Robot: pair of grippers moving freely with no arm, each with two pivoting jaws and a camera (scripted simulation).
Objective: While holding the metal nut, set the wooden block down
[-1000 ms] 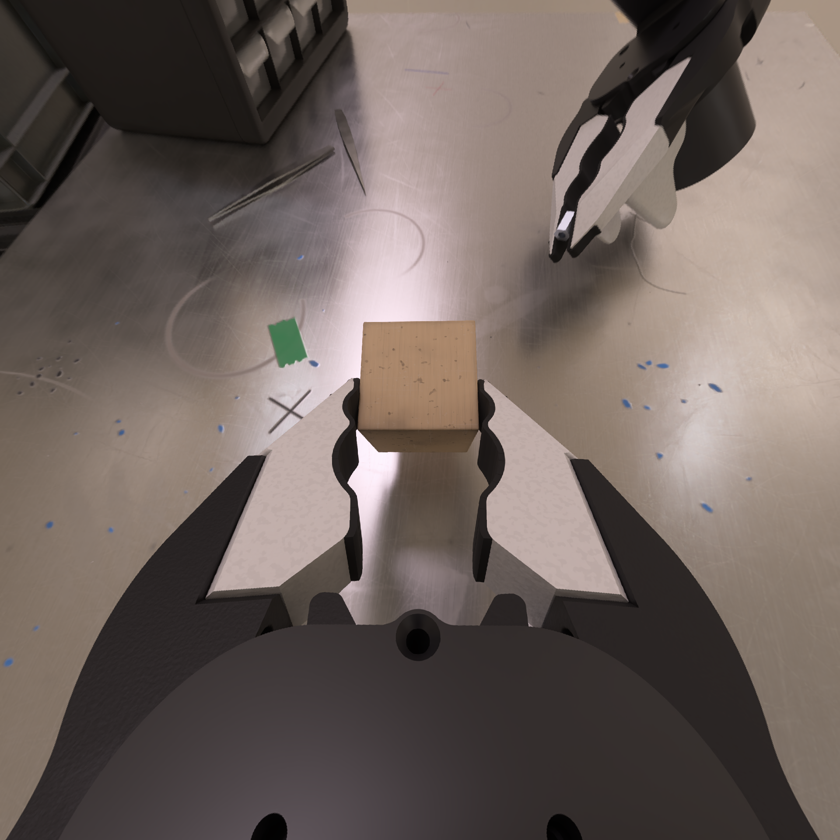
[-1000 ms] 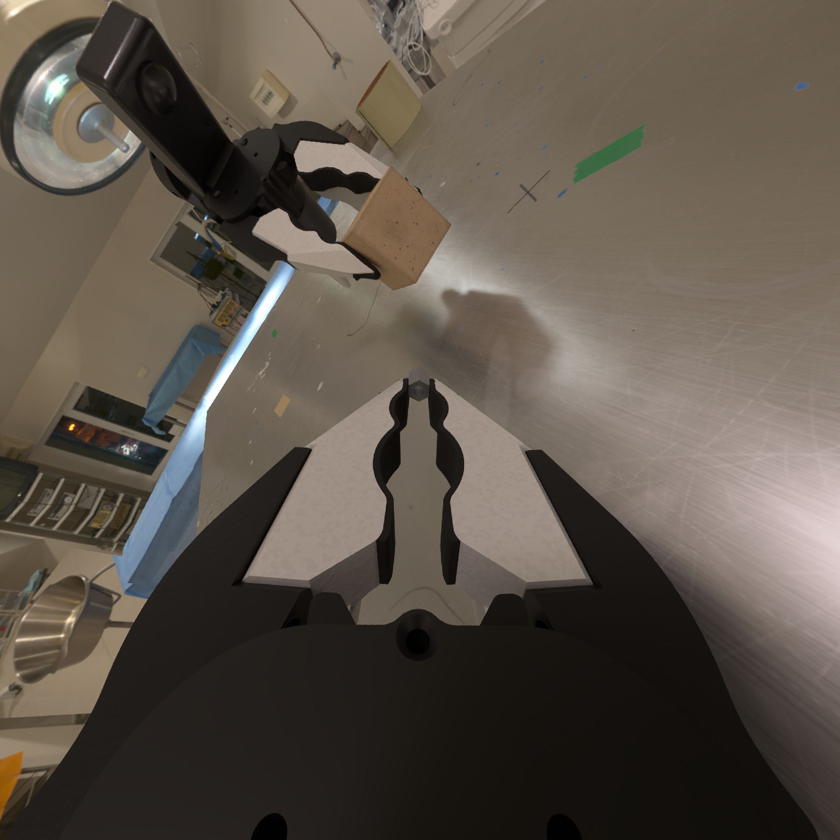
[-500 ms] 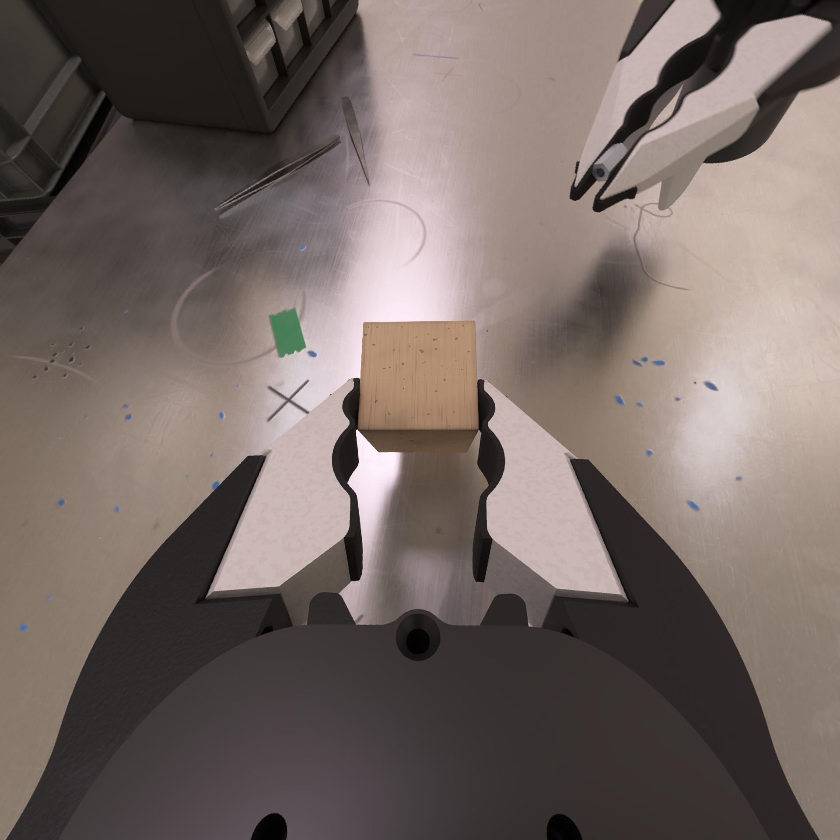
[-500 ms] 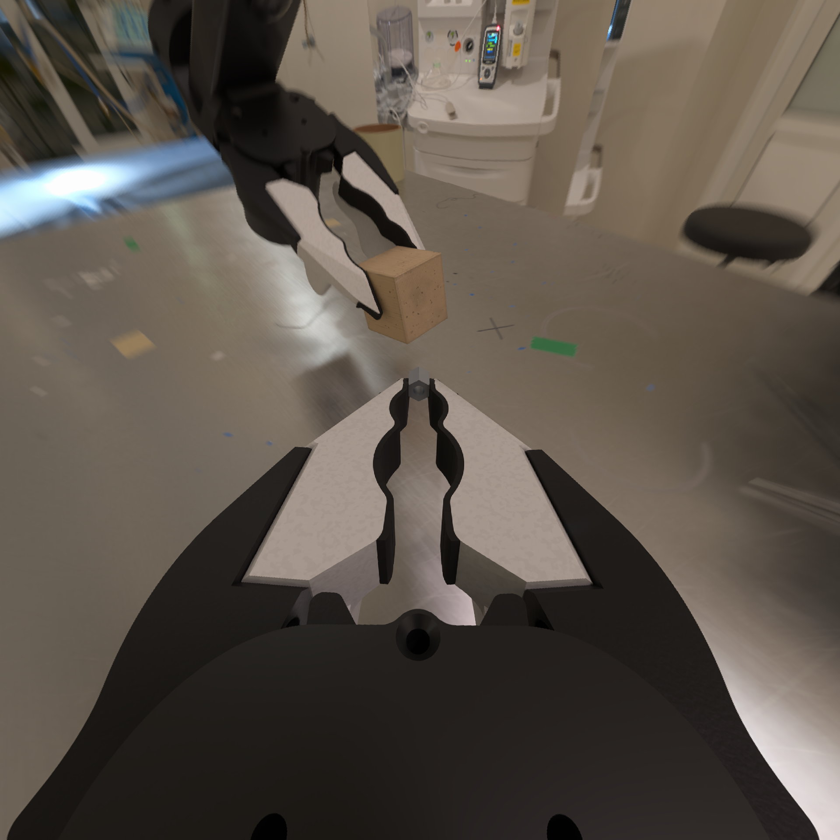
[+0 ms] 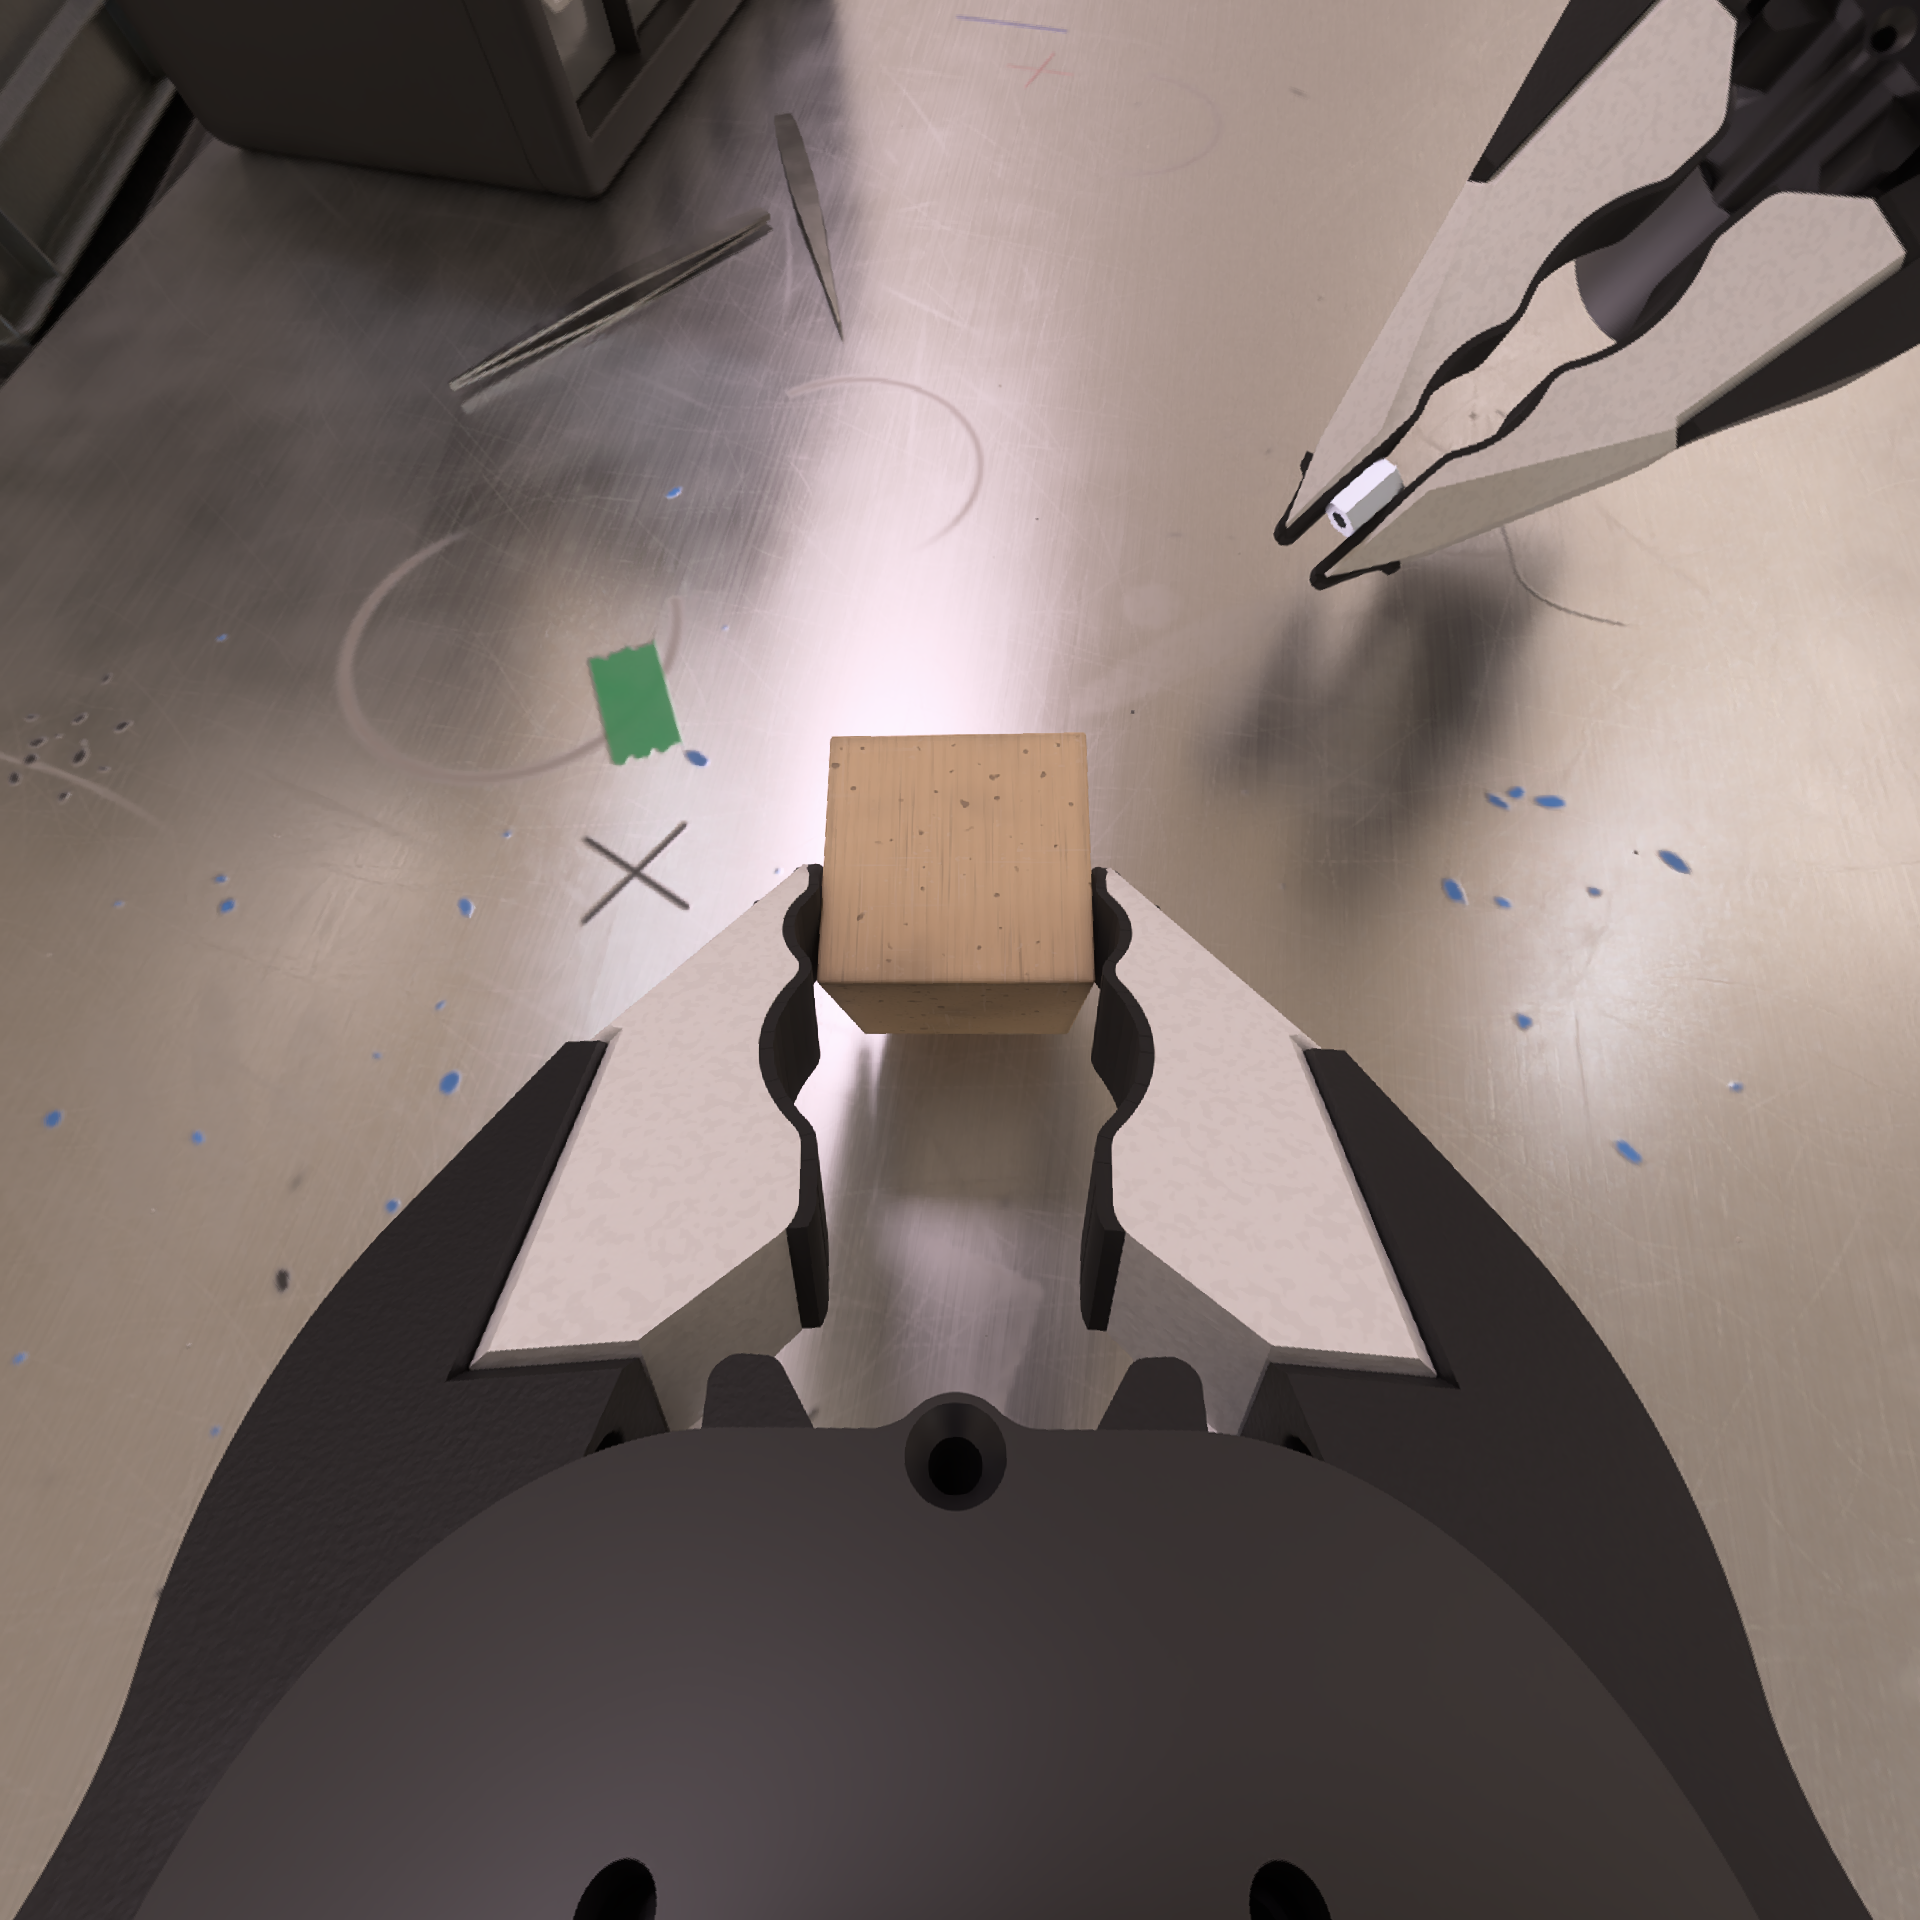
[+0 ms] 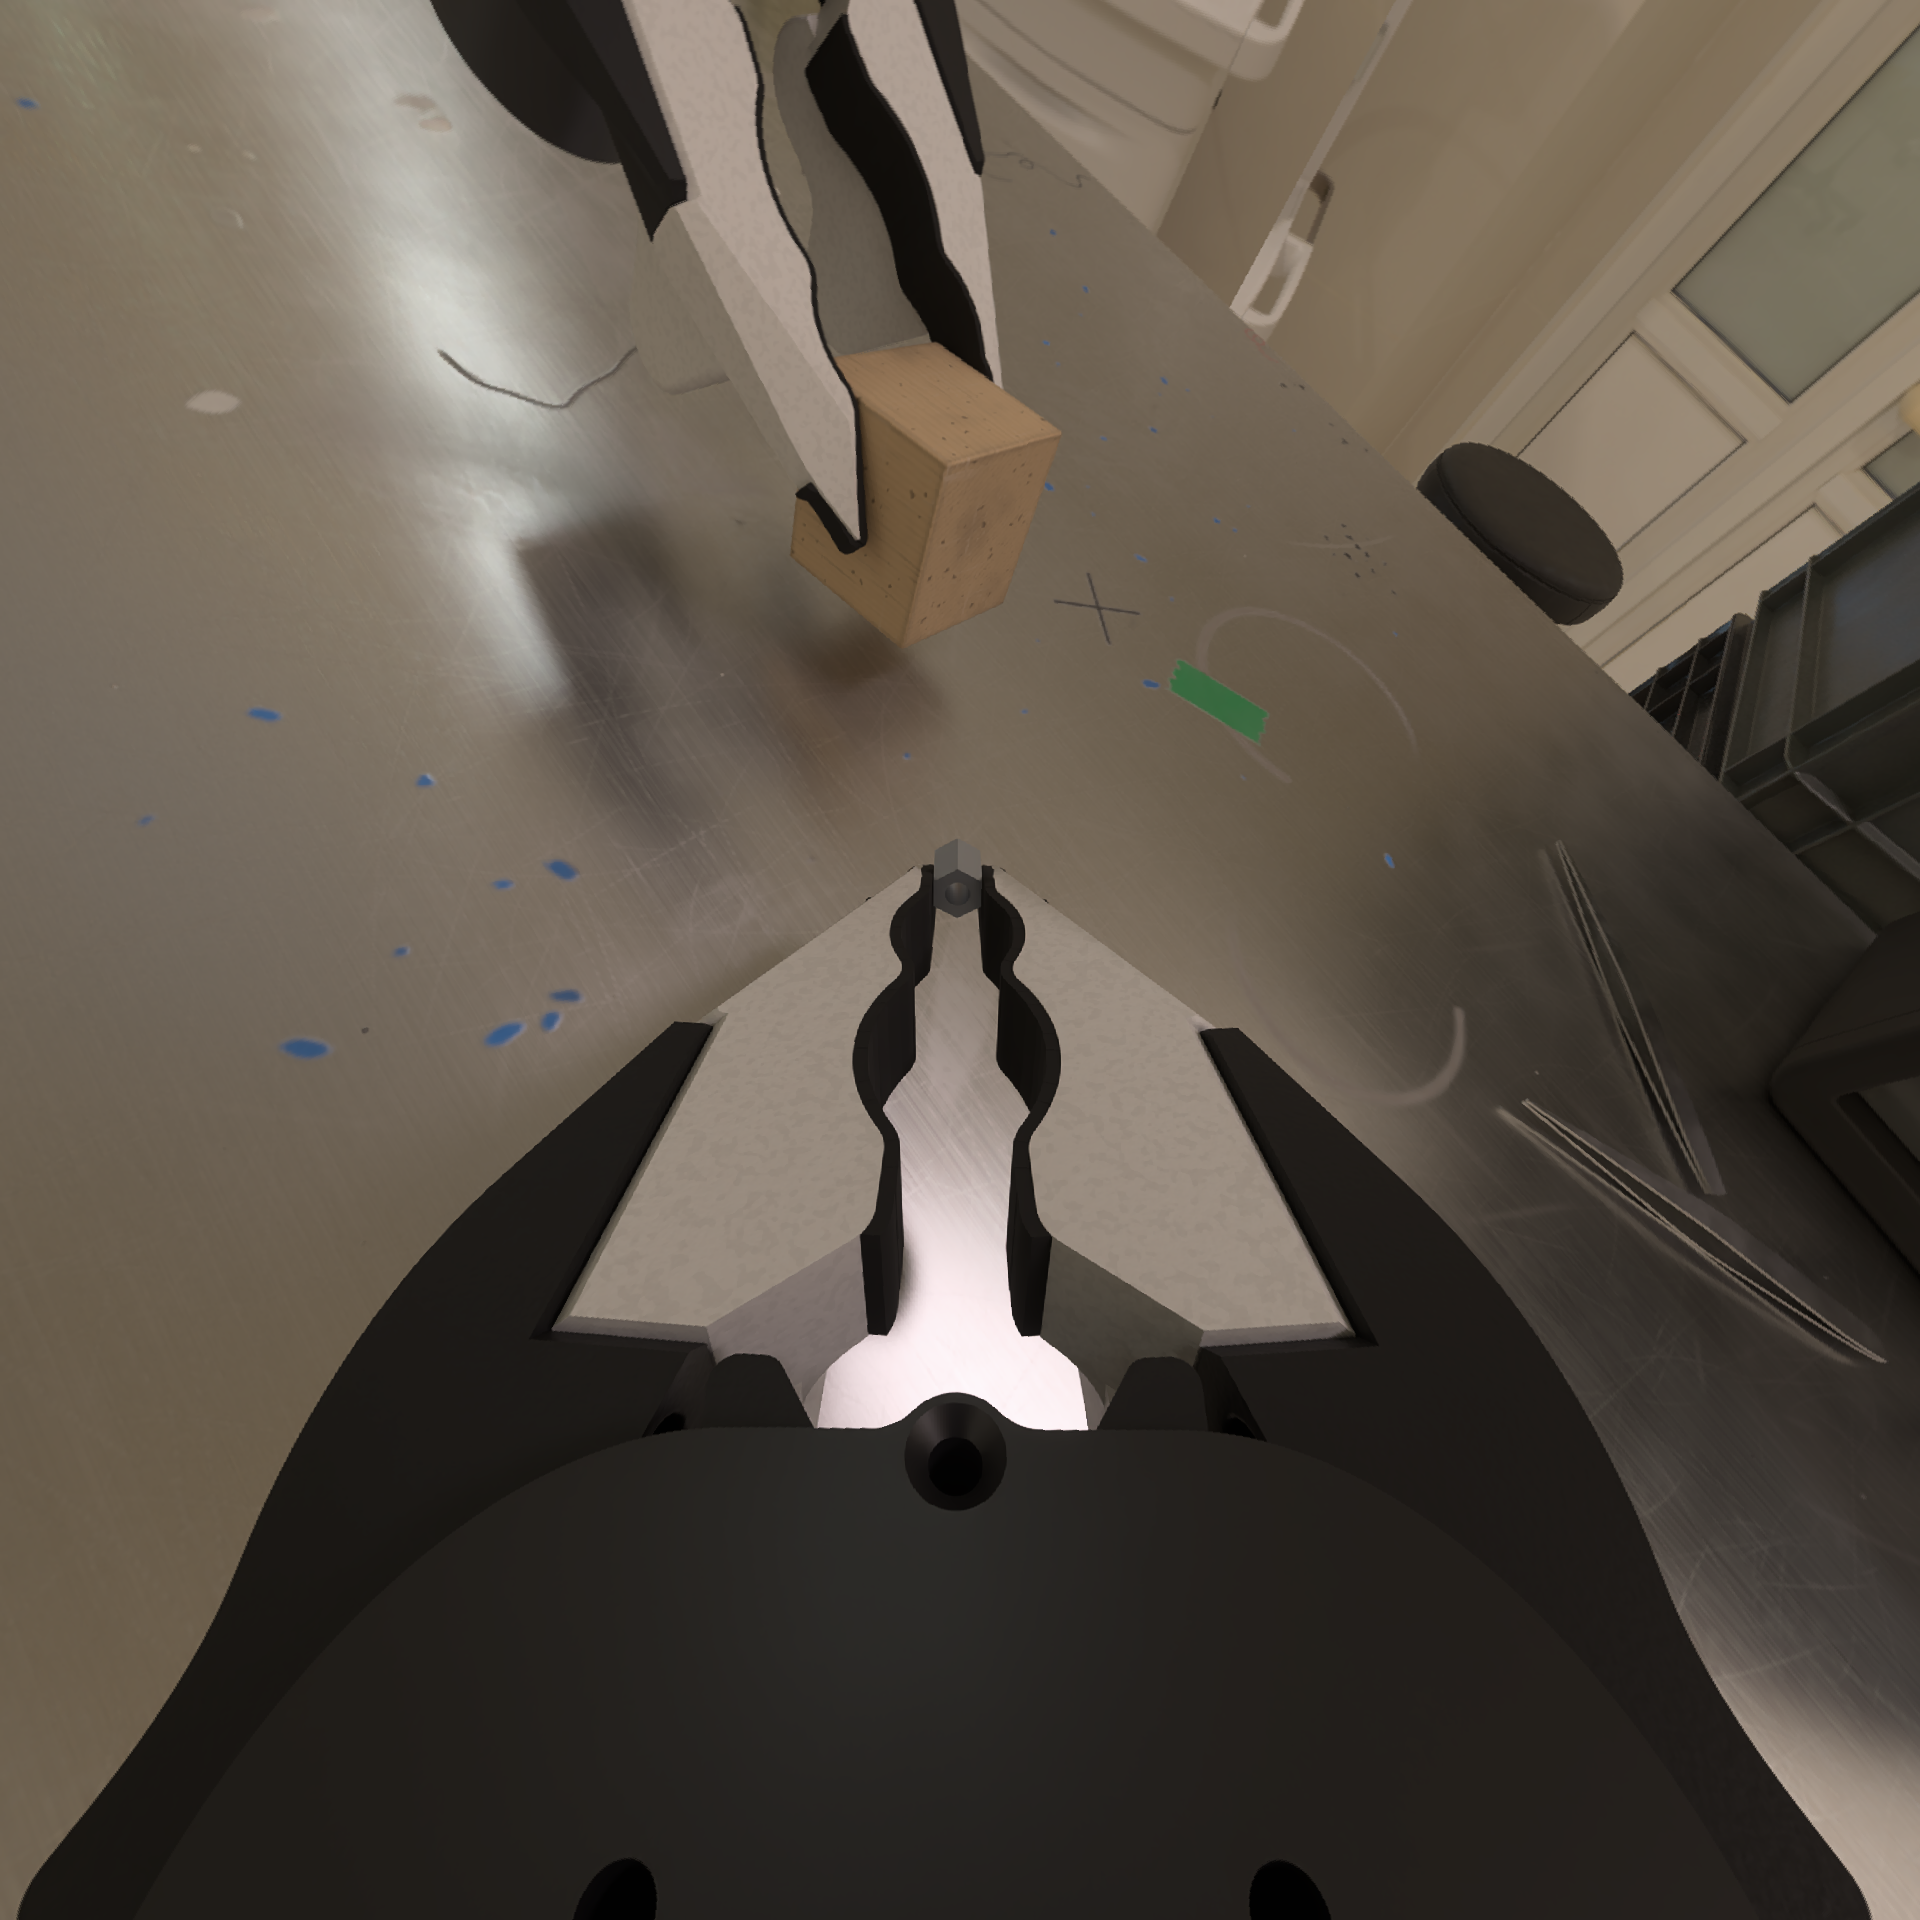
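Observation:
My left gripper [image 5: 956, 883] is shut on a tan wooden block [image 5: 956, 862] and holds it just above the steel table [image 5: 1351, 1039]. The block also shows in the right wrist view [image 6: 935, 509], gripped by the left gripper [image 6: 894, 457] coming down from the top, with its shadow right under it. My right gripper [image 6: 956, 883] is shut on a small metal nut [image 6: 956, 883] at its fingertips. In the left wrist view the right gripper [image 5: 1340, 530] hangs above the table at the upper right with the nut [image 5: 1363, 497] between its tips.
A green tape strip [image 5: 632, 704] and a drawn cross [image 5: 634, 873] lie left of the block. Tweezers [image 5: 623, 301] and a dark drawer cabinet [image 5: 395, 83] are at the far left. Dark bins [image 6: 1808, 727] and a black stool [image 6: 1522, 530] stand past the table edge.
The right gripper has swung around and come closer and lower over the table, still holding the nut. The left gripper has lowered slightly with the block in it.

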